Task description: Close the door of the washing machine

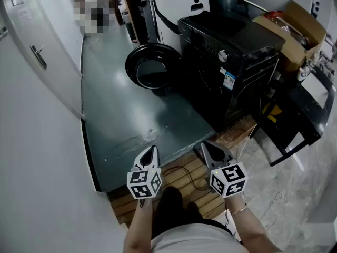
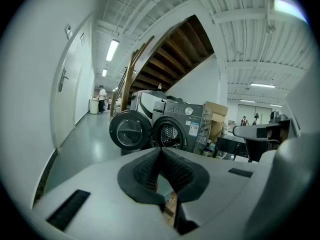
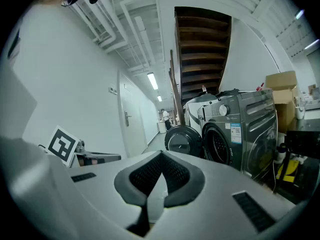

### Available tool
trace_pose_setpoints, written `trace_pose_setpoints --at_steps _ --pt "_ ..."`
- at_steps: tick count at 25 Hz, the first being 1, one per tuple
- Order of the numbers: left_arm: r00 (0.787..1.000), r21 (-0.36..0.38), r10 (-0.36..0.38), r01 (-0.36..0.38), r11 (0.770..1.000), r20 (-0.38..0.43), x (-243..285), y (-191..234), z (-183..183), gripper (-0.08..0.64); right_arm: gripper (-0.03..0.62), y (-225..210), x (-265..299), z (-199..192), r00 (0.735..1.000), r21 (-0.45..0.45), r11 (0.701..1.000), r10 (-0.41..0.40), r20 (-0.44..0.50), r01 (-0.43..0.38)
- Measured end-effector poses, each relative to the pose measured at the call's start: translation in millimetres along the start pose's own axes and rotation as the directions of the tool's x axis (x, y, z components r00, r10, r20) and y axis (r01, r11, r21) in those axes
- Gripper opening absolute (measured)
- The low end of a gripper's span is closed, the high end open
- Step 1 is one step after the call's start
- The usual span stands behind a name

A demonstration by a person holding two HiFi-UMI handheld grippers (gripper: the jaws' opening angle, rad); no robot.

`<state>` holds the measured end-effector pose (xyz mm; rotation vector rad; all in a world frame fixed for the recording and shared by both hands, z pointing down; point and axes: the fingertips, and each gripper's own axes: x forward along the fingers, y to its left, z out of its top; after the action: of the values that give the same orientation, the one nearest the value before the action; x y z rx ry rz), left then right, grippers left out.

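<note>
The washing machine (image 1: 231,70) stands at one o'clock in the head view; its round door (image 1: 152,67) hangs wide open at twelve, well apart from both claws. The approach is not yet made. A good close likely means meeting the door's outer face near its free edge, then pushing steadily until the latch catches. The left claw (image 1: 151,152) is pinched together and empty; the right claw (image 1: 209,147) likewise, touching nothing.
</note>
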<state>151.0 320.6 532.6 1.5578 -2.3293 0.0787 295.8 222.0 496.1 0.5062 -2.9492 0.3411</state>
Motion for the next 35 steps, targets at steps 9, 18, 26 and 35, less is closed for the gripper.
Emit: trace_pose_setpoints --at_steps 9,18,26,35 --pt "1.000 0.012 0.016 -0.016 1.000 0.015 5.3 -0.9 4.8 0.021 0.006 -7.3 2.8 4.4 0.999 0.000 1.000 0.027 0.025 -0.027" --pt "0.998 -0.003 0.059 -0.059 0.998 0.013 28.0 34.1 12.1 0.023 0.008 -14.4 39.2 -13.2 0.997 0.069 0.996 0.065 -0.033 -0.063" --pt "0.997 -0.007 0.078 -0.078 0.997 0.017 107.0 96.5 37.9 0.157 0.008 -40.6 131.0 -6.6 0.996 0.086 0.994 0.068 -0.061 -0.062" --pt "0.993 -0.051 0.105 -0.103 0.993 0.045 203.0 186.1 101.2 0.212 0.008 -59.2 266.4 47.6 0.995 0.067 0.995 0.075 -0.063 -0.071"
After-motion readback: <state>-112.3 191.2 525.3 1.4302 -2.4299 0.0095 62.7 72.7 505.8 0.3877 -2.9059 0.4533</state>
